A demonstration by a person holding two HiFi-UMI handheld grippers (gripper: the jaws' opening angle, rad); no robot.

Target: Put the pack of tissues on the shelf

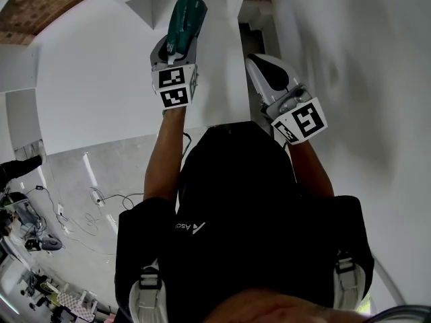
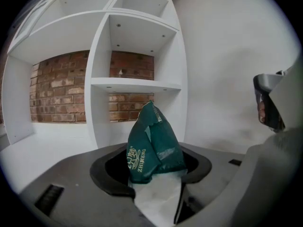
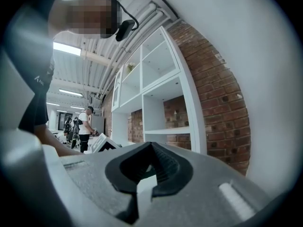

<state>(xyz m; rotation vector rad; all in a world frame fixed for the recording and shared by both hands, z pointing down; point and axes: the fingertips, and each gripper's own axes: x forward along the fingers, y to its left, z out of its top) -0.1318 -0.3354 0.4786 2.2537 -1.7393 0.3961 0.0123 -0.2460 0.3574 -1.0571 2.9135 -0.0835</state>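
- Left gripper view showed the pack of tissues [image 2: 154,145], dark green with gold print, standing up between the jaws of the left gripper [image 2: 152,176], its pale end down toward the gripper body.
- Left jaws were clamped on the pack from both sides, part-way apart around it.
- Pack was held in the air in front of the shelf [image 2: 137,85], apart from it, not in any compartment.
- Head view: same pack [image 1: 184,20] stuck out past the left gripper [image 1: 176,58], raised high against the white unit.
- Shelf was a white open-backed unit. The brick wall [image 2: 57,89] showed through its lower and middle compartments.
- The pack's tip lined up with the narrow compartment under the middle board.
- Right gripper [image 3: 150,148] had its jaws together with nothing between them. In head view it [image 1: 261,64] was raised beside the left one, well apart from the pack.
- Right gripper view took in the shelf [image 3: 163,126] from the side, next to the brick wall [image 3: 213,93].
- Further out, a bystander [image 3: 85,126] stood far back in the room.
- Cables [image 1: 94,200] lay on the grey floor [image 1: 128,167].
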